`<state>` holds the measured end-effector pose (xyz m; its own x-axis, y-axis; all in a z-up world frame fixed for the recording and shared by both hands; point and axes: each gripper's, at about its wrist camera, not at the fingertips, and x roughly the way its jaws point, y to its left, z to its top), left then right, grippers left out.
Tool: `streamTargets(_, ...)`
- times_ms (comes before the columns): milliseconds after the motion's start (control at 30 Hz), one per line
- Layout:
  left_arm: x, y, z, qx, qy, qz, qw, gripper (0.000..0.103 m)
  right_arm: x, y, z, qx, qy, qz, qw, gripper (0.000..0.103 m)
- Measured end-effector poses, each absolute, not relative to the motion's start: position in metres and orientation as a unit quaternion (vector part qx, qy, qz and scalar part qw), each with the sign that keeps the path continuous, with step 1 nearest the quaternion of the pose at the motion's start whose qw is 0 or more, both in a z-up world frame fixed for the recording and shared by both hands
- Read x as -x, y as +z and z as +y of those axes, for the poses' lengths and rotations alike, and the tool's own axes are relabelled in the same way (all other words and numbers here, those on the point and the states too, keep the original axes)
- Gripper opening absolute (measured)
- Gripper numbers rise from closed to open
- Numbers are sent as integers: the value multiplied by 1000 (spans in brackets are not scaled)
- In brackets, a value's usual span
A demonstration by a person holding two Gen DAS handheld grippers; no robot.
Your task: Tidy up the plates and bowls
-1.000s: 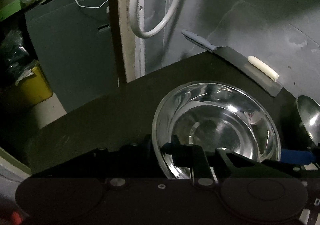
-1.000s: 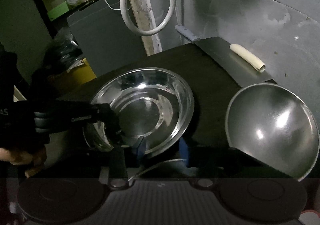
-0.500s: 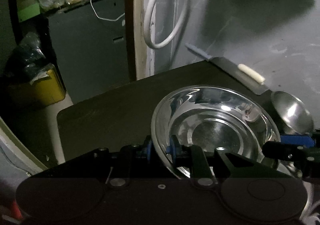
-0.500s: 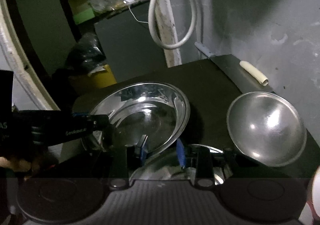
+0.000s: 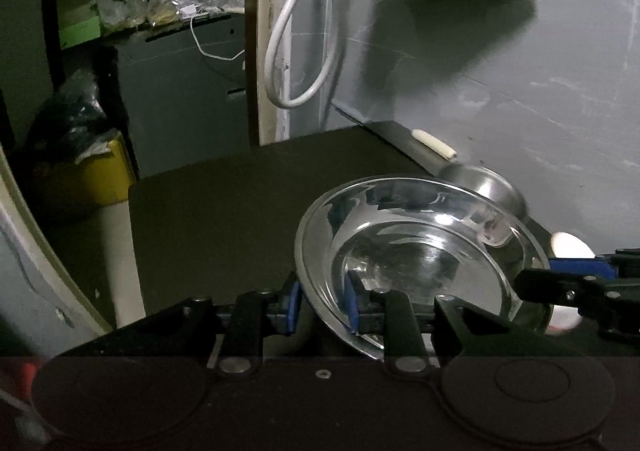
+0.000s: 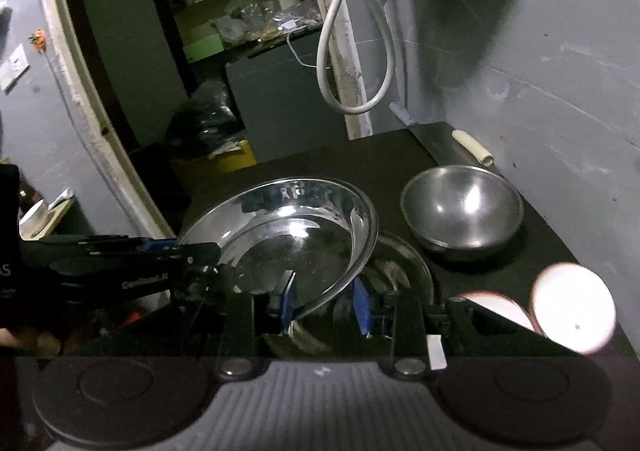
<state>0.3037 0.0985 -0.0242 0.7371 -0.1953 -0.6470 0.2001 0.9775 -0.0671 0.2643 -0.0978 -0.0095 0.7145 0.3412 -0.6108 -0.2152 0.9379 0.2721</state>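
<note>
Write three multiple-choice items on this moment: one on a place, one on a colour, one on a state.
1. Where is the round bowl relative to the wide steel plate? A on it; B to its right, near the wall; C under it.
2. The left gripper has fingers padded in: A red; B blue; C yellow.
3. The wide steel plate's rim is: A between those fingers; B untouched; C cloth-covered.
Answers: B, it stands apart, rightward in the right wrist view; B, blue pads show; A, the fingers straddle the rim.

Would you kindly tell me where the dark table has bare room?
Bare: the table's left stretch, from the steel plate to its edge. Crowded: right side, with the bowl, white discs and cleaver.
</note>
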Motion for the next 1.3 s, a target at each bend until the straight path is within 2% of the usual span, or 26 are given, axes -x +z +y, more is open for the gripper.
streamTargets(500, -211, -18, 58, -3, -67, 380, 923, 27, -188, -7, -134, -96, 201, 342, 913, 35)
streamTargets(867, -162, -45, 38, -27, -76, 428, 900, 30, -142, -35, -153, -125, 203, 378, 894, 35)
streamTargets(1300, -162, -51, 28, -50, -70, 437, 895, 30, -138, -48, -153, -129, 195, 384, 893, 35)
